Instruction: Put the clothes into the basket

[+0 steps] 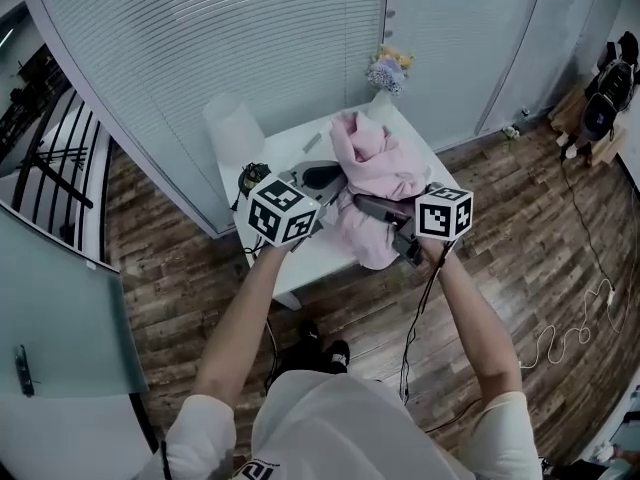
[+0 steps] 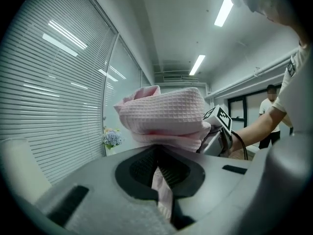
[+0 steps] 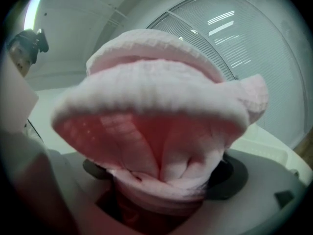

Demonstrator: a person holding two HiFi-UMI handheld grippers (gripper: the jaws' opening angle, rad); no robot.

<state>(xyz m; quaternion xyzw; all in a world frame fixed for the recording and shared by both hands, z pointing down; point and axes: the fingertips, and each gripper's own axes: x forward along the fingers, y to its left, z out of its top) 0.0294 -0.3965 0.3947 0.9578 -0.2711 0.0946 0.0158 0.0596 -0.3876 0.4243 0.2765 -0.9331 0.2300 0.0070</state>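
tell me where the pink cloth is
Head view centre: the pink cloth is over the white table, clamped by the left gripper and right gripper.

In the right gripper view we find the pink garment (image 3: 156, 111) blurred and blocking most of the room; in the head view it hides the surface's (image 1: 275, 153) near right corner.

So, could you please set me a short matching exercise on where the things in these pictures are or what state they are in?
1 pink garment
2 flowers
3 white cable
4 left gripper

A lying on the wood floor
B shut on the pink garment
C held up above the table
D at the table's far corner

Pairs: 1-C, 2-D, 3-A, 4-B
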